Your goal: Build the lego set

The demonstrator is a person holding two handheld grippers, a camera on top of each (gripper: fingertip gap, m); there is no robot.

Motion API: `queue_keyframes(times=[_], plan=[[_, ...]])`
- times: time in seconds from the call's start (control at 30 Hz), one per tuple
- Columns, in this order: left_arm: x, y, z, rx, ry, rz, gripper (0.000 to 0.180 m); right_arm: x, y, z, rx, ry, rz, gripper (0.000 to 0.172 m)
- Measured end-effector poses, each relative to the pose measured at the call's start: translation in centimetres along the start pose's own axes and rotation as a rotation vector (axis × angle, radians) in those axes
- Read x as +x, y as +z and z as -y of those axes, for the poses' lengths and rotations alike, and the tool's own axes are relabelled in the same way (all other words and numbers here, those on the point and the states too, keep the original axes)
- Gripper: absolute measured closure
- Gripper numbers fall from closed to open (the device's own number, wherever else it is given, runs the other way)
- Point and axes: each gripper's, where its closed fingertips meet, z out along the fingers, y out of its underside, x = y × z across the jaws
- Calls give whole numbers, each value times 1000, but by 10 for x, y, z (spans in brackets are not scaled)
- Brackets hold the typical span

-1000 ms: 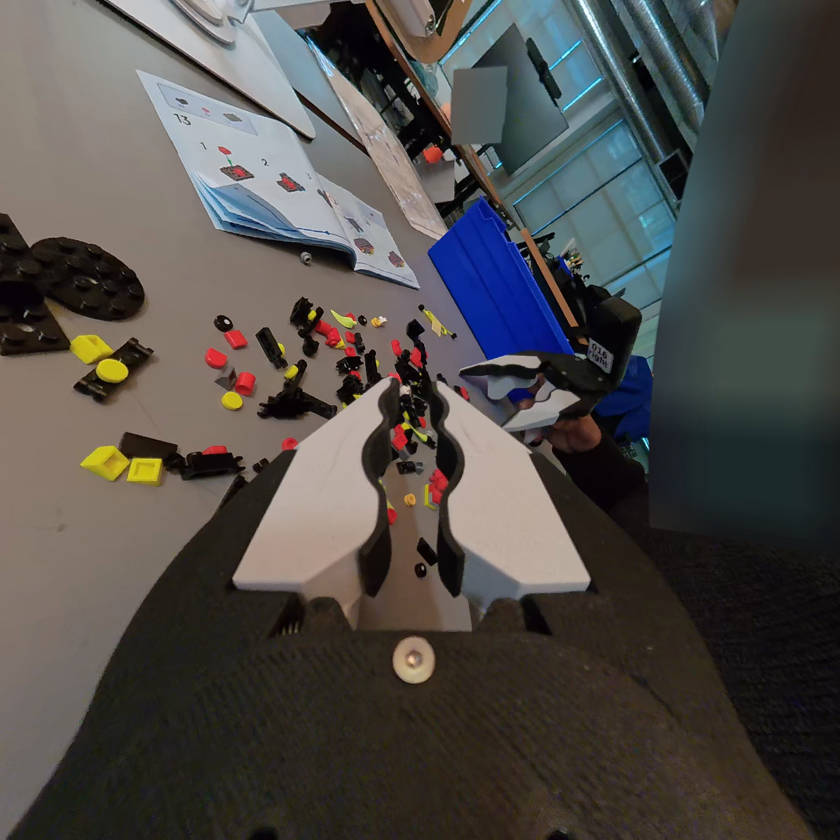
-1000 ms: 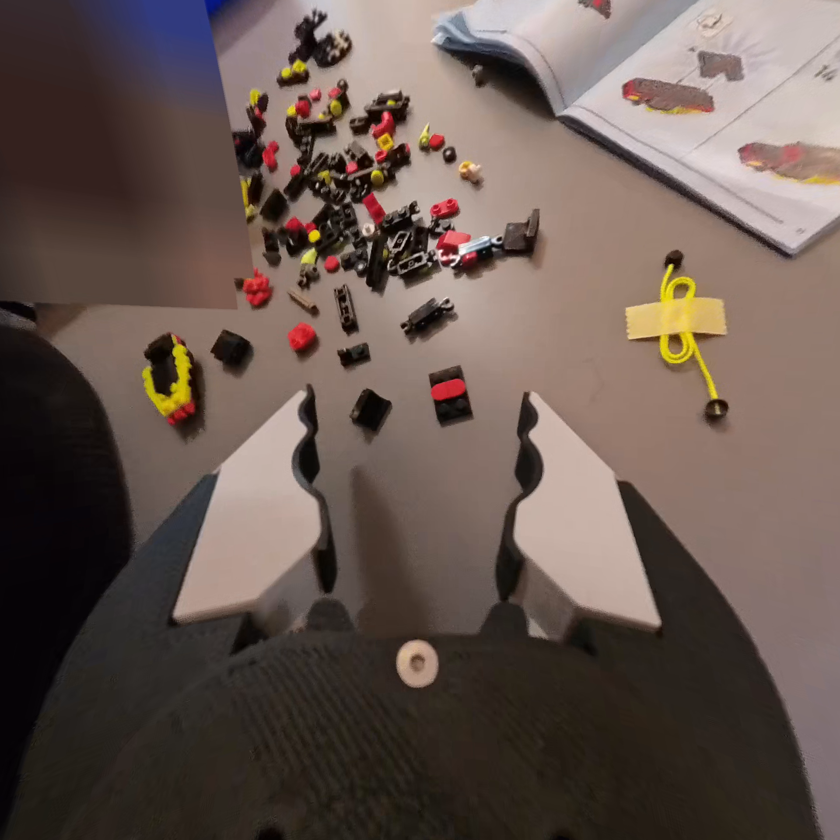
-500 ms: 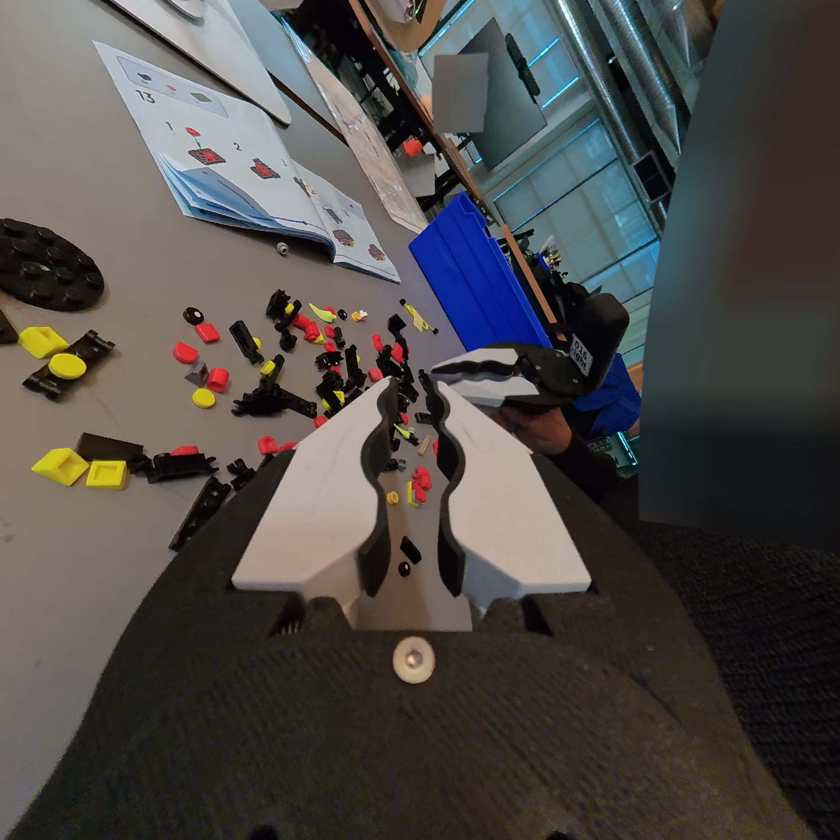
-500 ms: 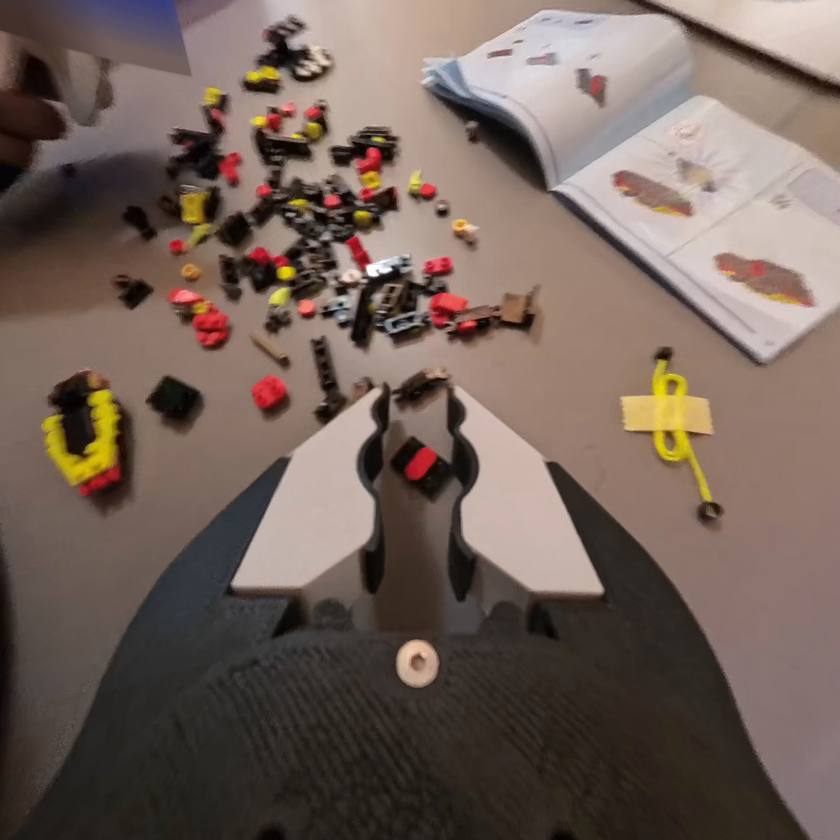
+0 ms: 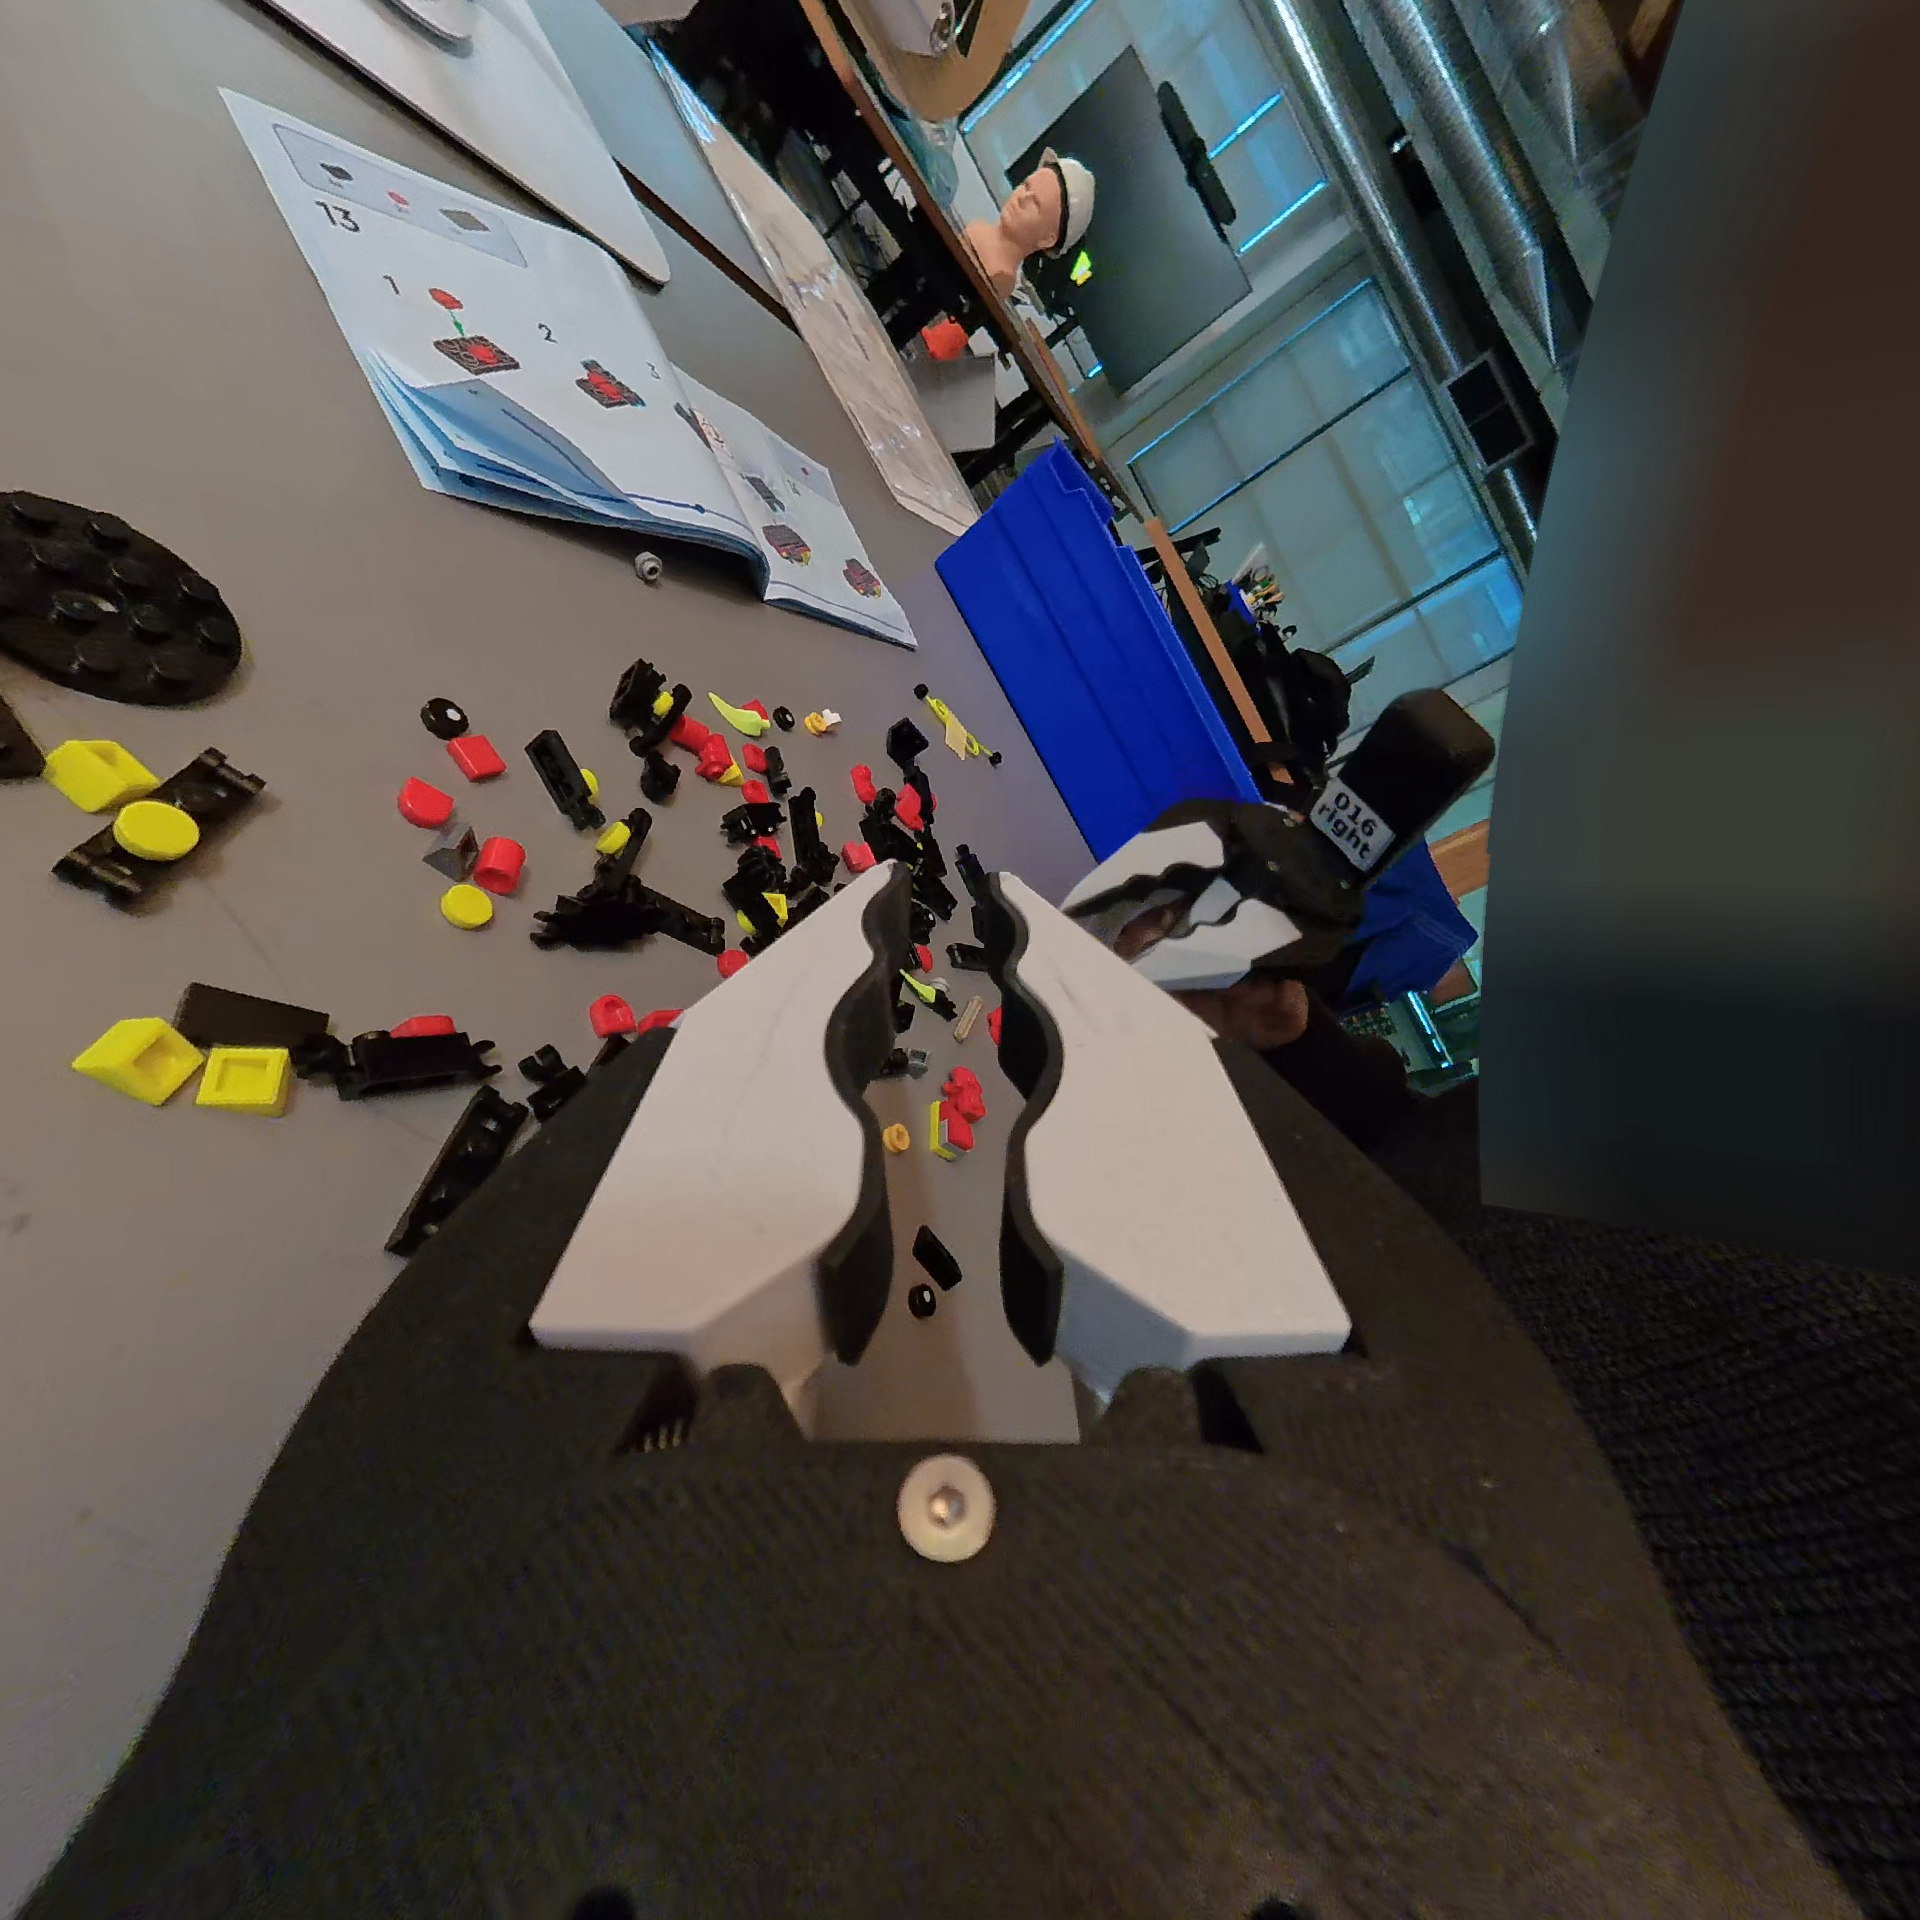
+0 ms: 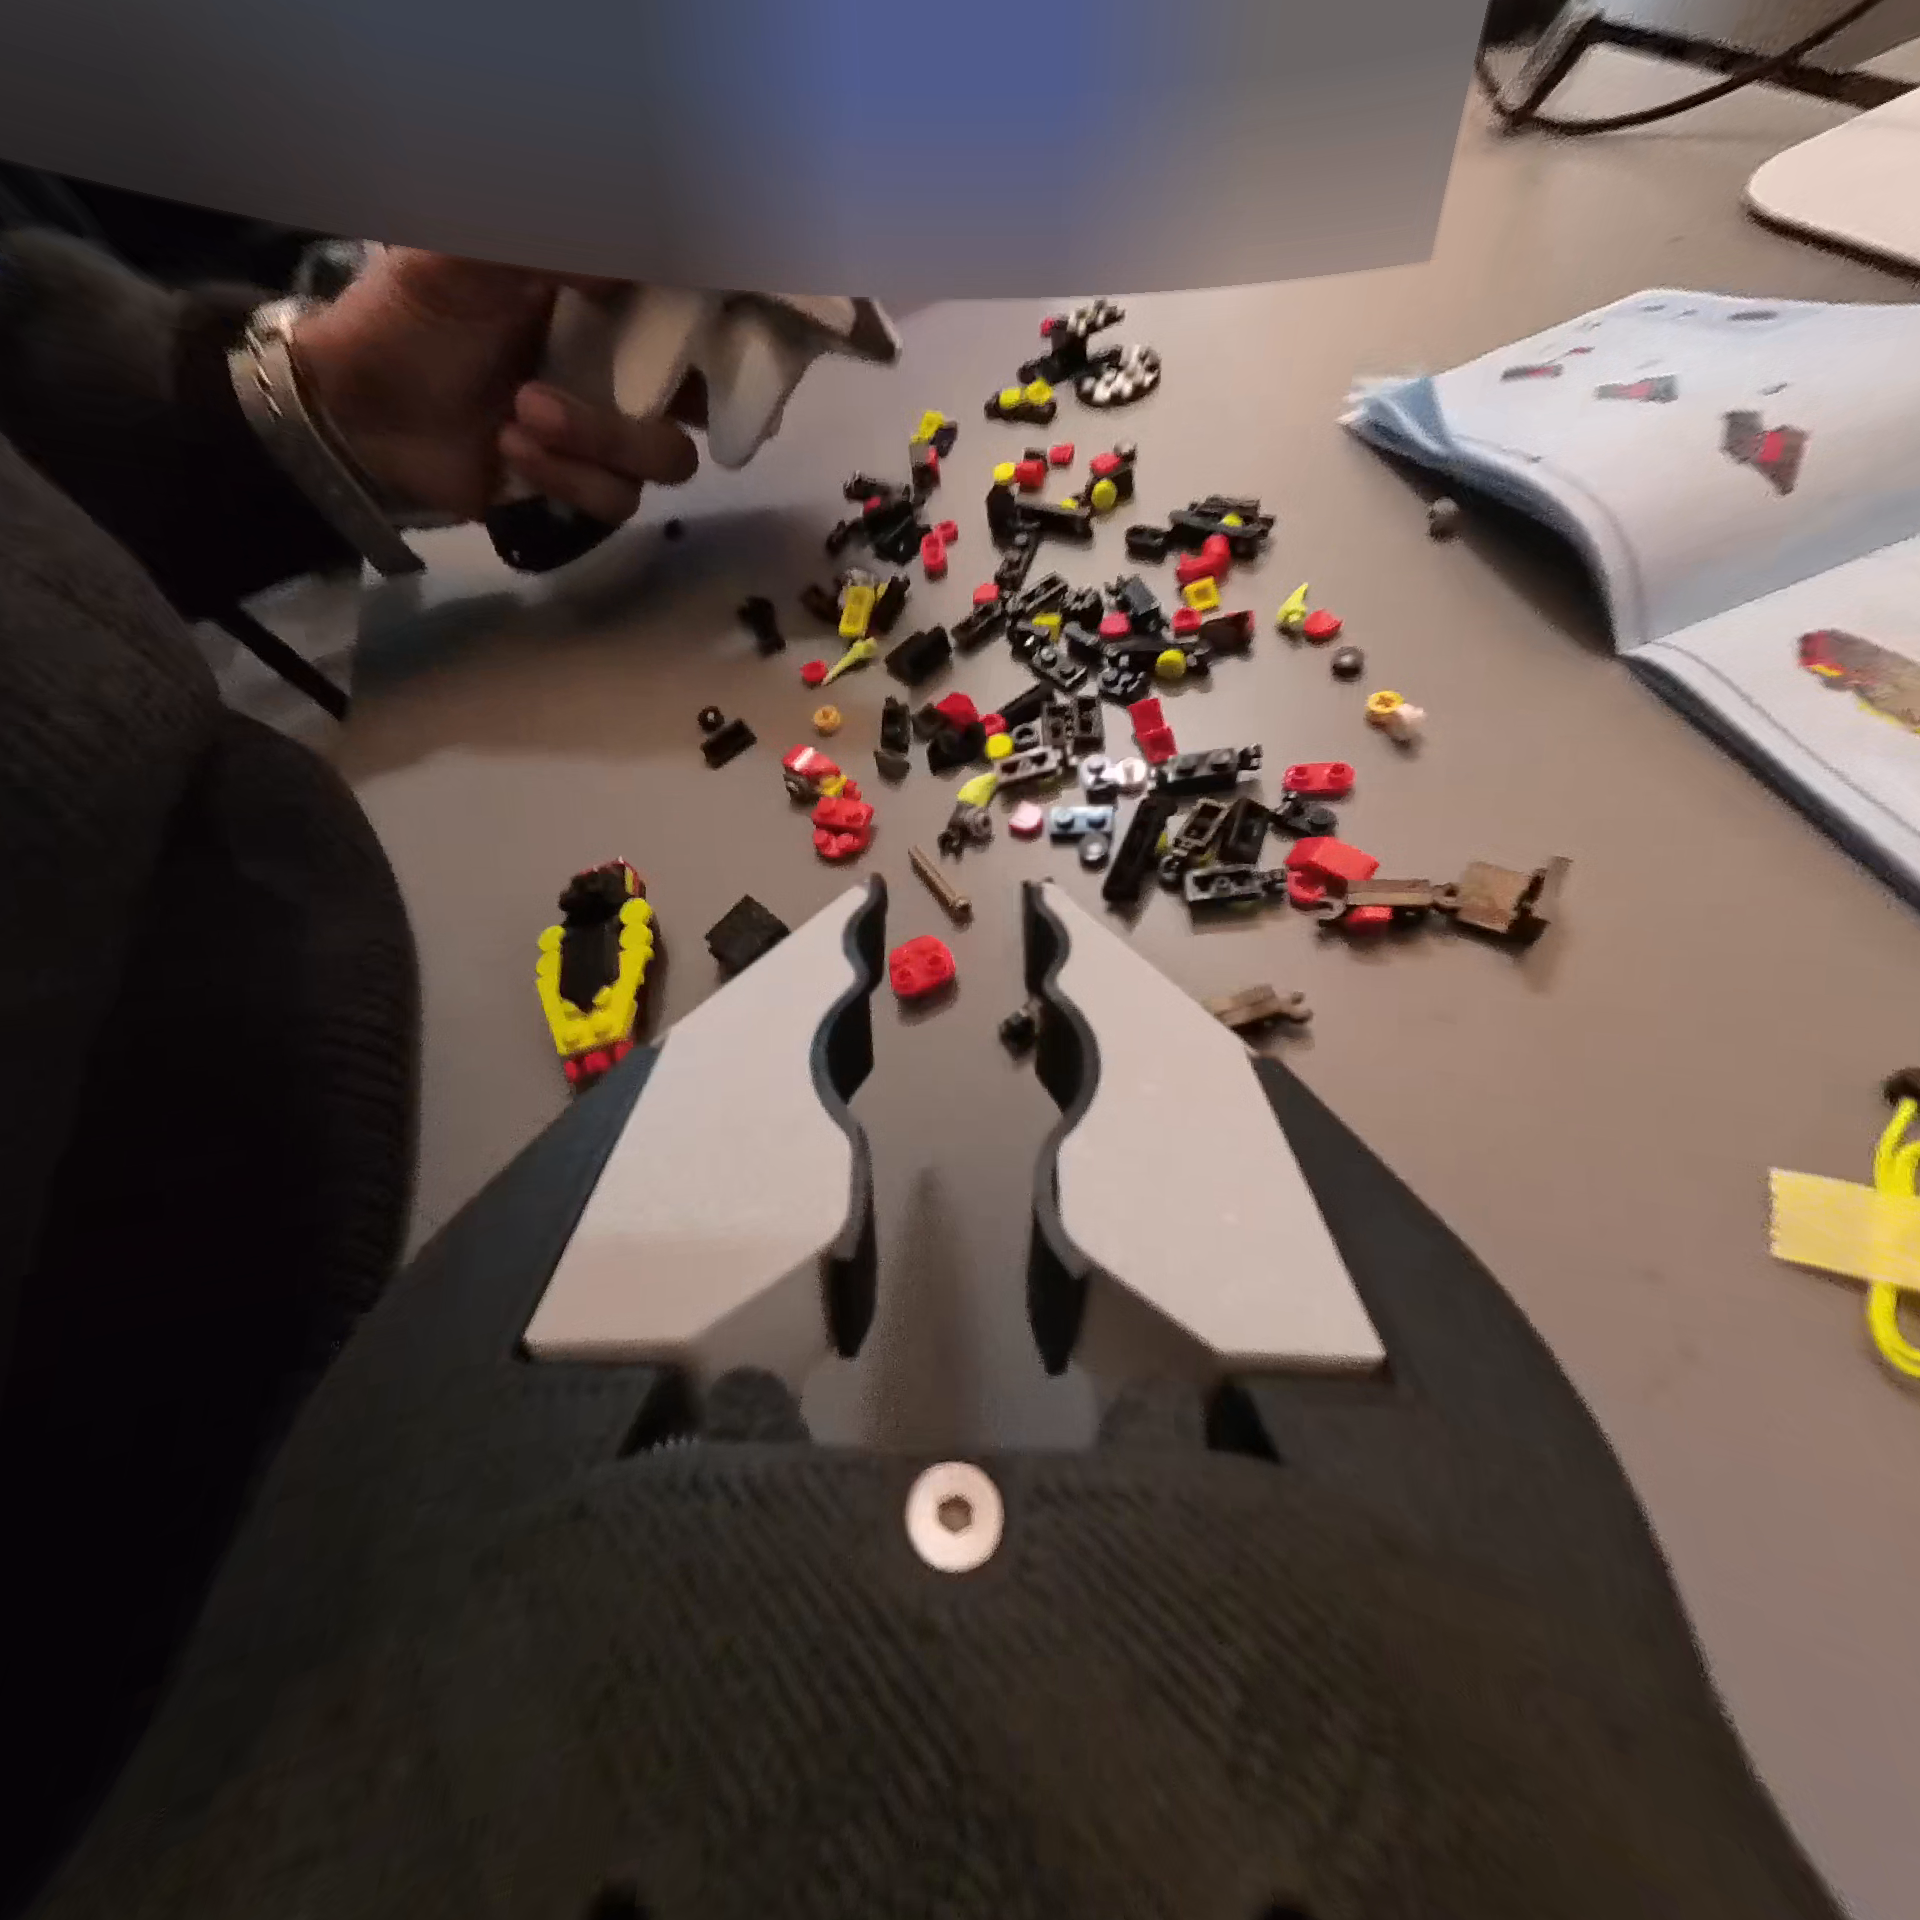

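Hovering, left gripper [image 5: 948, 894]: jaws narrowly parted, nothing between the pads; above the scattered bricks [image 5: 790, 831].
Right gripper [image 6: 951, 904]: jaws partly apart, nothing clamped; a red brick [image 6: 920, 966] lies on the table [image 6: 1455, 1143] between the tips, touching neither pad.
Near right gripper: black brick [image 6: 743, 928] just left of its left finger; yellow-and-black assembly [image 6: 594, 966] farther left.
Container: blue bin [image 5: 1081, 644] at the table edge, contents hidden.
Booklet [image 5: 582, 405]: open, beyond the bricks.

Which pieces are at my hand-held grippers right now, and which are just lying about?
By right hand-held gripper: red two-stud piece between its fingers, untouched; brown pin; black brick.
Lying about: instruction booklet, blue bin, round black plate, taped yellow cord.
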Motion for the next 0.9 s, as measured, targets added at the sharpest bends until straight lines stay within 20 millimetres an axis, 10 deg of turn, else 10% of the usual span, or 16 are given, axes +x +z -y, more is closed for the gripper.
queue_keyframes(times=[0.9], plan=[[-1, 8, -25, -175, 336, 168, 152, -2, 53, -11, -203, -255, -63, 162]])
